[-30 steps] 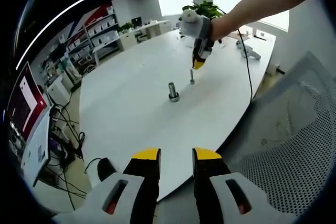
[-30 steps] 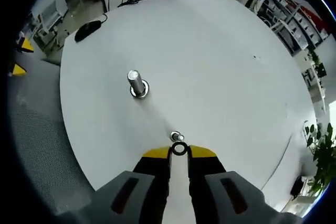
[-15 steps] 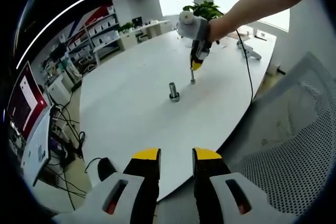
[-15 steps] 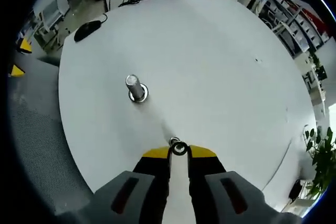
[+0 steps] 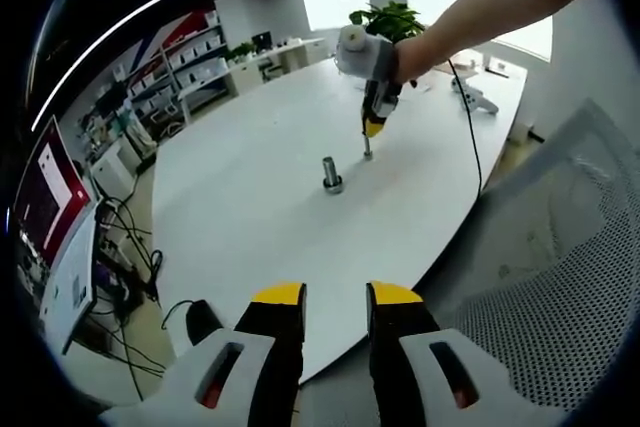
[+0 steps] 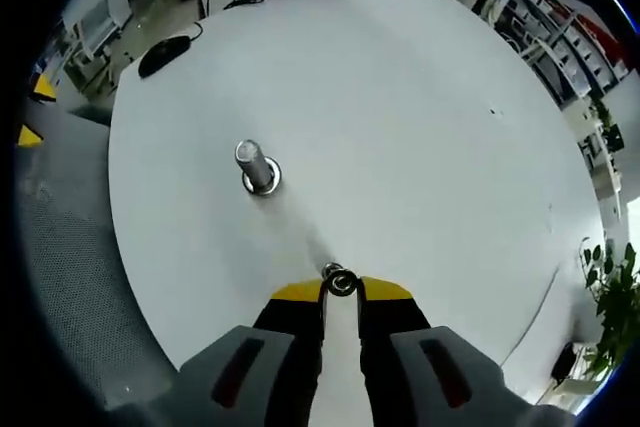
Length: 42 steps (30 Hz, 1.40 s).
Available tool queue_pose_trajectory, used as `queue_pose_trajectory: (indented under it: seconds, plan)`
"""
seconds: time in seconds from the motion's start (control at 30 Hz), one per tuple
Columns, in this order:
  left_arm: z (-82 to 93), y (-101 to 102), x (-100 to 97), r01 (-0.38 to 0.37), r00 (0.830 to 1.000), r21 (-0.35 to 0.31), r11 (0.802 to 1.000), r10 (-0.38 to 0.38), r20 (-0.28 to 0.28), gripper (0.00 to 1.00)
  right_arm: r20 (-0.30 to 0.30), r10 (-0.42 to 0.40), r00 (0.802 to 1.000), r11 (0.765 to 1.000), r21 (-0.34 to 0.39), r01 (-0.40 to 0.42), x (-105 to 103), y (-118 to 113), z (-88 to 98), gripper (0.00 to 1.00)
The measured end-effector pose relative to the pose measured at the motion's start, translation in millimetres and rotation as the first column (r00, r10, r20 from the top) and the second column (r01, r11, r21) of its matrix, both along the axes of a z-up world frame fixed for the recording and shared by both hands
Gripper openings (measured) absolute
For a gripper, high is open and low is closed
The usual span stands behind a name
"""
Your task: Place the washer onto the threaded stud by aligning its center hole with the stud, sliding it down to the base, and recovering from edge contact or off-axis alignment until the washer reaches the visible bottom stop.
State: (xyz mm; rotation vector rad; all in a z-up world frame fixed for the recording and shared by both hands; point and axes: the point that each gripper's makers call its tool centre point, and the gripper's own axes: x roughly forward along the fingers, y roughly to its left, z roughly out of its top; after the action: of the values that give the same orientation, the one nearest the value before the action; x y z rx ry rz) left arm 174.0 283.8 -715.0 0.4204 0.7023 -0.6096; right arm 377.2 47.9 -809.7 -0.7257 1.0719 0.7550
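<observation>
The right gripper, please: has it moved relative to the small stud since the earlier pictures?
Yes. The right gripper has come down toward the small stud, with the washer closing on its top.

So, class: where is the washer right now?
In the right gripper view the washer sits pinched at the tips of the right gripper, directly over a small stud on the white table, right of the larger stud.
</observation>
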Motion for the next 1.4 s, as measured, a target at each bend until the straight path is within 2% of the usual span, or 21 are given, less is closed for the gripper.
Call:
queue_pose_trajectory:
  seconds: [1.0,1.4]
  plan:
    - [-3.4,2.6,-0.7,-0.011,1.000,0.012,1.000,0.011,-0.017,0.22,-0.075,-0.029,0.997,1.000,-0.010,0.029,-2.2,-0.4,-31.9,0.14]
    - [-4.7,1.9,-1.4,-0.007,1.000,0.014,1.000,0.007,-0.023,0.22,-0.119,-0.015,0.993,0.999,-0.030,0.011,-15.2,0.5,-42.2,0.14]
